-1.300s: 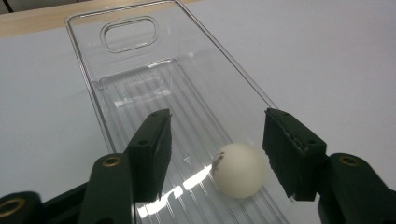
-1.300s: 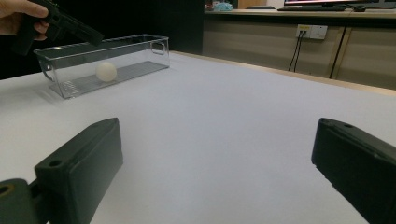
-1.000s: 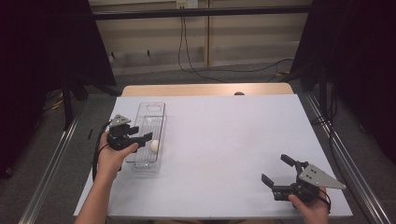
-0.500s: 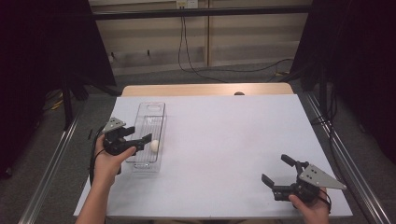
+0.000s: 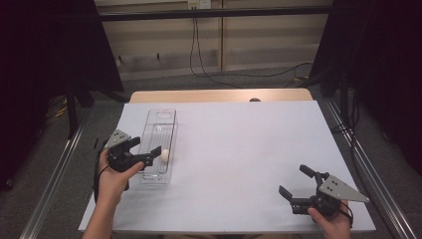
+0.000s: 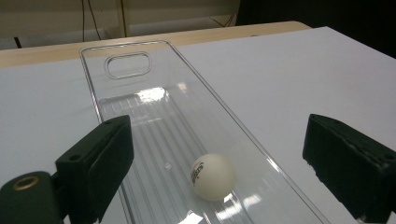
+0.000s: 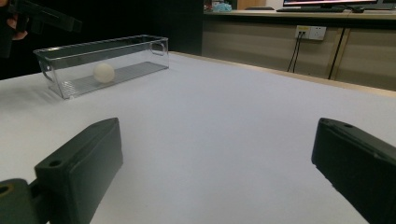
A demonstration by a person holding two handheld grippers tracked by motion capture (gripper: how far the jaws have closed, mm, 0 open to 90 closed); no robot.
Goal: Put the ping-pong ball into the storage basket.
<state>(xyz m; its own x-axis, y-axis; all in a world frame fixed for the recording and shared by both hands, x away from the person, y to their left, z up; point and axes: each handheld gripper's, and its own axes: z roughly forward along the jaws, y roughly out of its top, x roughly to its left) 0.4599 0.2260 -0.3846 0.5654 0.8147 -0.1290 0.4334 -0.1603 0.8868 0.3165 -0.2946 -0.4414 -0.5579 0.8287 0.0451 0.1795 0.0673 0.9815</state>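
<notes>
Right gripper sits at the table's near right corner, jaws wide apart with nothing between them. Left gripper hangs over the near end of the clear bin at the left; its jaws have just been opening and stand apart, gripping nothing. White ball lies loose on the bin's ribbed floor near that end, below the jaws.

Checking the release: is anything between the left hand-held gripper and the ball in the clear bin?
Nothing visible. The left hand-held gripper has just been opening its jaws, which stand wide above the ball; the ball lies free on the floor of the clear bin, the top open.
</notes>
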